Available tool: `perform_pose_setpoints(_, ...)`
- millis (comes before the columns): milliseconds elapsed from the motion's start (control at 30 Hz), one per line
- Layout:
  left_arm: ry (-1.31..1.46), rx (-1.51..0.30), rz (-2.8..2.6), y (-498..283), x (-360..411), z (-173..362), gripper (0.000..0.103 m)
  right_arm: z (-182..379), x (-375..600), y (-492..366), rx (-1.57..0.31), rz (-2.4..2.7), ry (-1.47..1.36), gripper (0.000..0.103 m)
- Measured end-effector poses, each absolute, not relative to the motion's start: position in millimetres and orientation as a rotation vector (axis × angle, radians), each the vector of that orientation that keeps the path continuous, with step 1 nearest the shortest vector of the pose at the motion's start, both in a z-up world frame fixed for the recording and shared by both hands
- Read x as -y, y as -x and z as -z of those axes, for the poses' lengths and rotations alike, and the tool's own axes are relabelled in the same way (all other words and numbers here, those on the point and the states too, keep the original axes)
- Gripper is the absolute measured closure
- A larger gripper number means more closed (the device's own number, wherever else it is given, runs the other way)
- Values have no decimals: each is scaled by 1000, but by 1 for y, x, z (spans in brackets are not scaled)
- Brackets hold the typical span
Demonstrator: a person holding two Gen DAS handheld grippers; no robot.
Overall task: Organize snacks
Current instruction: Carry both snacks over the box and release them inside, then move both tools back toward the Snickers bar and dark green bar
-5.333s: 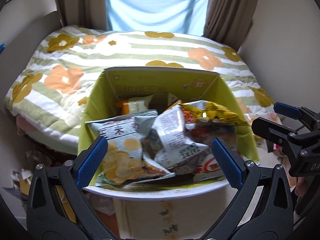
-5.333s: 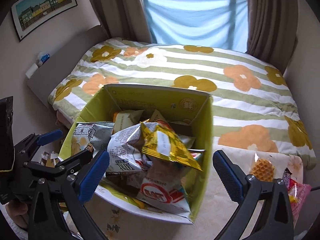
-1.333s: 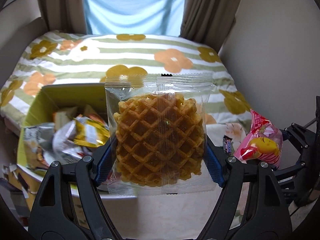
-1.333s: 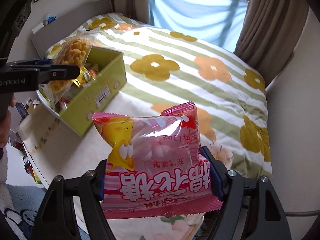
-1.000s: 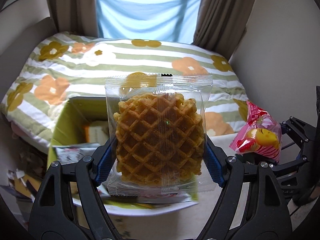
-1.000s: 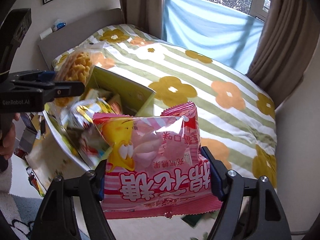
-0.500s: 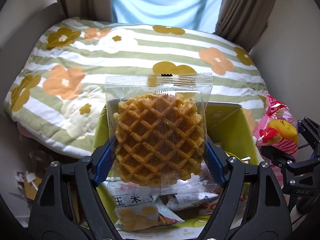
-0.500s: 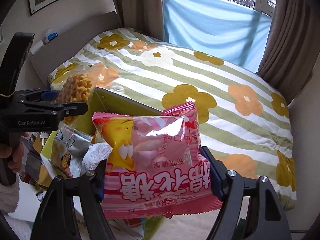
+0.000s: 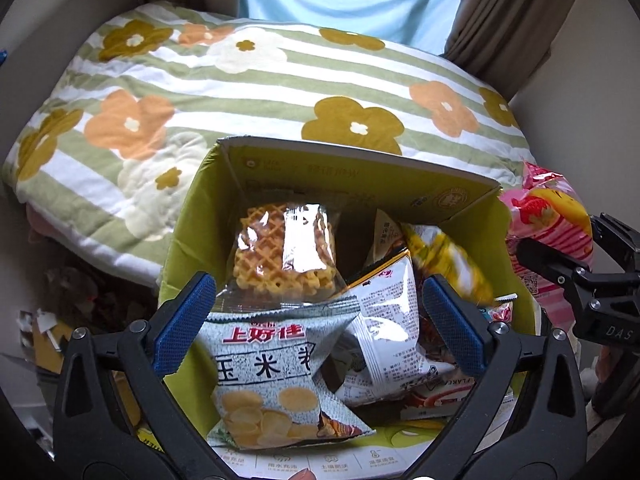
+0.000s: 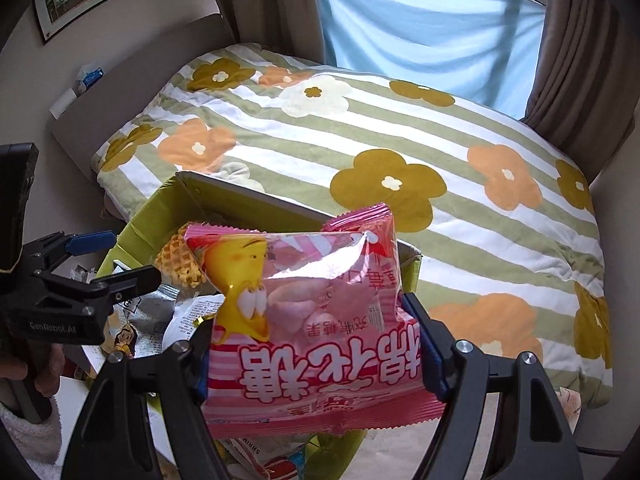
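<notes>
Left wrist view: the left gripper (image 9: 316, 320) has just let go, jaws wide with nothing between them. The waffle pack (image 9: 285, 258) lies mid-frame in the green box (image 9: 448, 196).

Right wrist view: the right gripper (image 10: 314, 344) squeezes the pink marshmallow bag (image 10: 308, 320) at lower middle. The box looks full, so the bag might slide off.

1. My left tool (image 9: 318, 326): matt black plastic arms, blue rubbery ribbed pads, shiny metal bolts.
2. Waffle pack (image 9: 286, 254): clear glossy film with glare; rough gridded waffle inside.
3. Corn chip bag (image 9: 272, 376): crinkled, semi-matt printed foil.
4. Box (image 9: 360, 172): matt green cardboard, creased.
5. Pink marshmallow bag (image 10: 316, 312) in my right tool (image 10: 314, 354): glossy smooth plastic.
6. Bed quilt (image 10: 400, 136): soft matt quilted cloth.
</notes>
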State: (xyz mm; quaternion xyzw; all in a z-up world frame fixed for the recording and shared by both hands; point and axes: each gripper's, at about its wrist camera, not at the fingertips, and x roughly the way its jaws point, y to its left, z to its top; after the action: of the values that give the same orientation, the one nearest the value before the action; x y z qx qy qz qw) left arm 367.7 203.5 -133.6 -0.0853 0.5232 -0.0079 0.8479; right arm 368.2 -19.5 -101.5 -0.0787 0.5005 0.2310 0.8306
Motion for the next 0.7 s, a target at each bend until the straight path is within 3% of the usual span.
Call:
perform_pose_setpoints(100,182,-1090,14,-361,-202,129,1,103,14,-371,-1071,-480,168,28)
perform_pose_setpoints(200,169,-1086,10,-354,-200,127,1,108,14,-374,-1095,-487,122,17)
perform_pose_setpoints(367,140,-1078,-4,-338,-196,127,1,107,15,-363,-1068,-496,67,14)
perform_pose_setpoints(400,140,-1076,-3,-335,-196,127,1,106,15,-360,-1065,-498,68,3)
perform_pose_setpoints(433,142,-1074,-2,-332,-195,126,1,105,15,-357,-1059,-501,70,0)
perform_pose_setpoints(700,154,-1040,11,-309,-194,113,1,88,14,-328,-989,-510,88,0)
